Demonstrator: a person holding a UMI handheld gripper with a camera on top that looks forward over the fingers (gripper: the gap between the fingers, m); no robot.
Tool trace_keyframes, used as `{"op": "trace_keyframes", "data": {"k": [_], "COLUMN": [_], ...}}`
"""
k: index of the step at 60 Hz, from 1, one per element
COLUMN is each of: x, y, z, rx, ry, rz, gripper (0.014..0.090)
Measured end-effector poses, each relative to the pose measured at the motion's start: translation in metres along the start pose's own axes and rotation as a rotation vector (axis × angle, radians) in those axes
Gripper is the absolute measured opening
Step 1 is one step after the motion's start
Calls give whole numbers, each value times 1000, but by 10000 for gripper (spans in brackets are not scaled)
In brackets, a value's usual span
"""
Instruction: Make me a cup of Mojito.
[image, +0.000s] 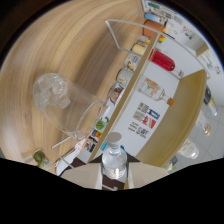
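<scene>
Gripper (114, 176): both pale fingers (82, 178) are clamped on a small clear bottle (114, 159) with a light blue cap, held at its lower body, cap pointing away from the fingers. The view is rolled, so the scene lies tilted.

Wooden counter (60, 45): largest item, light grain, filling the left and far part of the scene.

White surface (165, 95): runs beyond the counter's edge on the right, carrying printed cards and small goods.

Wooden panel (182, 115): curved board to the right of the bottle, well apart from it.

Glass (67, 102): clear tumbler loaded with ice cubes, standing on the wooden counter to the left of and beyond the bottle. Its mouth, as seen here, opens towards the gripper side.

Red container (162, 60): far right, among a row of jars along the counter edge; contents cannot be read.

Lime piece (40, 158): small green item near the fingers on the left; identity uncertain.

Governing relation: the glass lies left of and ahead of the held bottle, near but not touching. The bottle's long axis runs straight out along the fingers. Judged next requirement: carry the bottle leftward over the glass mouth and tip it, once uncapped; the cap appears on.
</scene>
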Motion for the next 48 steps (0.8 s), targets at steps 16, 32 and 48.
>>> {"op": "trace_keyframes", "data": {"k": [16,32,48], "x": [4,21,36], "y": [-9,-2,19], "z": [-4,-13,-29], "rx": [-1,69,263], "ry": [0,-15,-124], "rz": [-204,278,1344], "gripper": [348,348,350]}}
